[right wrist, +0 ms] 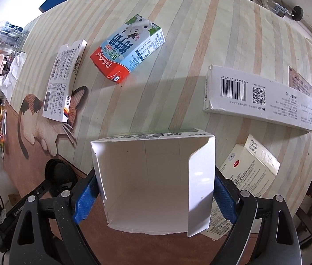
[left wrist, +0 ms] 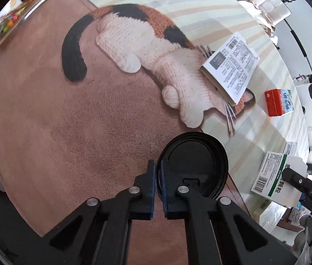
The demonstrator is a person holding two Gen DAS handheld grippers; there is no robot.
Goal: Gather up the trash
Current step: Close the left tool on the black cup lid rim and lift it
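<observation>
Left hand-held gripper (left wrist: 158, 190) pinched on the rim of a black lid (left wrist: 196, 165), held on edge over the brown half of the counter (left wrist: 45, 121). Right hand-held gripper (right wrist: 156, 190) clamped across an open white carton (right wrist: 151, 183), its mouth facing the camera, with a milk carton (right wrist: 127, 48) lying on its side beyond and a flat white box (right wrist: 64, 77) beside that. Farther right, lay a long barcoded box (right wrist: 264, 99) and a cream medicine box (right wrist: 246, 170), just beside the held carton.
</observation>
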